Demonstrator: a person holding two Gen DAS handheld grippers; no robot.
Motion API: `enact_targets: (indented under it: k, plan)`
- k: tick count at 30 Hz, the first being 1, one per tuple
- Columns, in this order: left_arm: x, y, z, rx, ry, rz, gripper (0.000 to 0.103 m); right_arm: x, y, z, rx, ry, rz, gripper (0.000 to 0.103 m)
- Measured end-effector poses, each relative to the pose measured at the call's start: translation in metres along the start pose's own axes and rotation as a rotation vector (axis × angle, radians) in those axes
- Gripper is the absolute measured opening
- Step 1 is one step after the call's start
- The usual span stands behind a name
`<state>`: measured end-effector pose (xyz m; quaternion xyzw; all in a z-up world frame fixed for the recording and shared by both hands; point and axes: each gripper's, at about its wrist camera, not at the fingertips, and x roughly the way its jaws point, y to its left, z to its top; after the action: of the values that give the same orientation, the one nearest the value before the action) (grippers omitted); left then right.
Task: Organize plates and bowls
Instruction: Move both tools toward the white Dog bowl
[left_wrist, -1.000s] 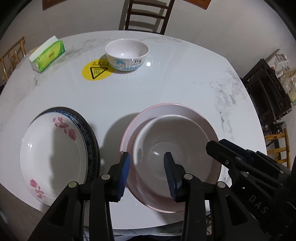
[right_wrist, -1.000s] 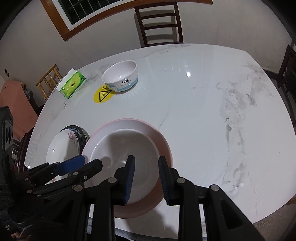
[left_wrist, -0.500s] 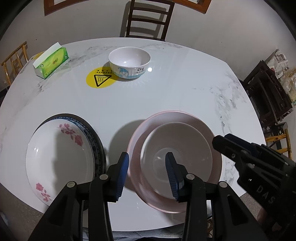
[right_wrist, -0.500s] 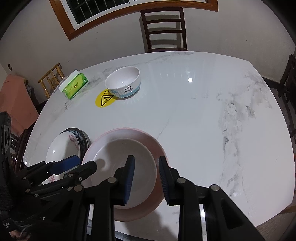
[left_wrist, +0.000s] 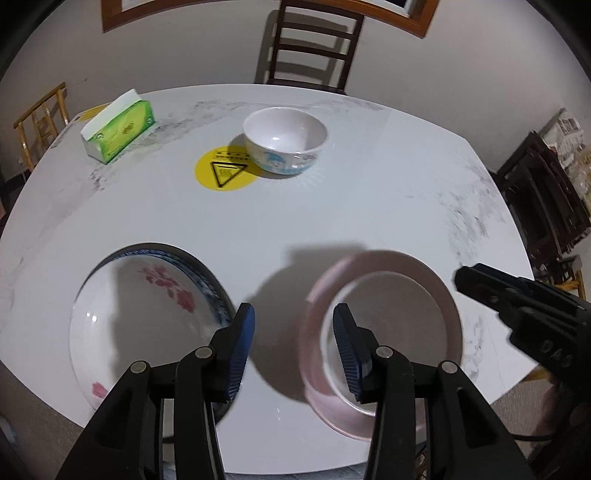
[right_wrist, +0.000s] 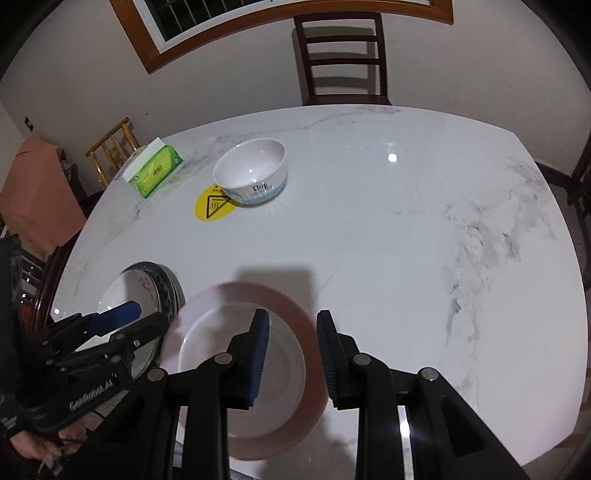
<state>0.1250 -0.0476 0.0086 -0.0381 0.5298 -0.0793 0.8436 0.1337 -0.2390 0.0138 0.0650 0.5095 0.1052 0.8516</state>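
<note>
A pink plate (left_wrist: 388, 325) with a white bowl nested in it lies at the table's near edge; it also shows in the right wrist view (right_wrist: 243, 365). A white flowered plate (left_wrist: 140, 317) rests on a dark blue-rimmed plate to its left, also in the right wrist view (right_wrist: 133, 291). A white bowl with blue print (left_wrist: 285, 138) stands farther back, also in the right wrist view (right_wrist: 251, 171). My left gripper (left_wrist: 291, 343) is open and empty, above the gap between the two stacks. My right gripper (right_wrist: 291, 354) is open and empty, above the pink plate's right rim.
A green tissue box (left_wrist: 117, 125) sits at the back left. A round yellow warning sticker (left_wrist: 223, 171) lies beside the printed bowl. A wooden chair (right_wrist: 341, 55) stands behind the white marble table (right_wrist: 424, 240). Dark furniture (left_wrist: 543, 206) stands at the right.
Both grippers have pulled back and up from the pink plate and bowl. The dishes look smaller and lower in both views. Both grippers stay open.
</note>
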Motion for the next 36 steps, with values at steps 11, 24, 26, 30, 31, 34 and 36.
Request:
enact_targets:
  k: [11,24,26,30,31,34,36]
  plan:
    - [0.019,0.05,0.04,-0.114,0.002,0.073,0.04,0.027,-0.026,0.058,-0.006,0.028,0.076,0.027]
    - [0.065,0.077,0.107,-0.22,0.017,0.051,0.04,0.094,-0.028,0.133,-0.013,0.054,0.118,0.027]
    - [0.073,0.079,0.118,-0.243,0.012,0.038,0.04,0.108,-0.026,0.144,-0.015,0.065,0.13,0.027]
    - [0.087,0.082,0.137,-0.275,0.011,0.014,0.04,0.13,-0.02,0.159,-0.019,0.076,0.14,0.027]
    - [0.091,0.083,0.142,-0.281,0.009,0.014,0.04,0.134,-0.019,0.163,-0.019,0.076,0.142,0.027]
    - [0.101,0.082,0.155,-0.283,0.007,0.008,0.04,0.146,-0.016,0.172,-0.019,0.084,0.15,0.027]
    - [0.108,0.081,0.162,-0.285,0.009,0.006,0.04,0.153,-0.013,0.177,-0.022,0.091,0.151,0.027]
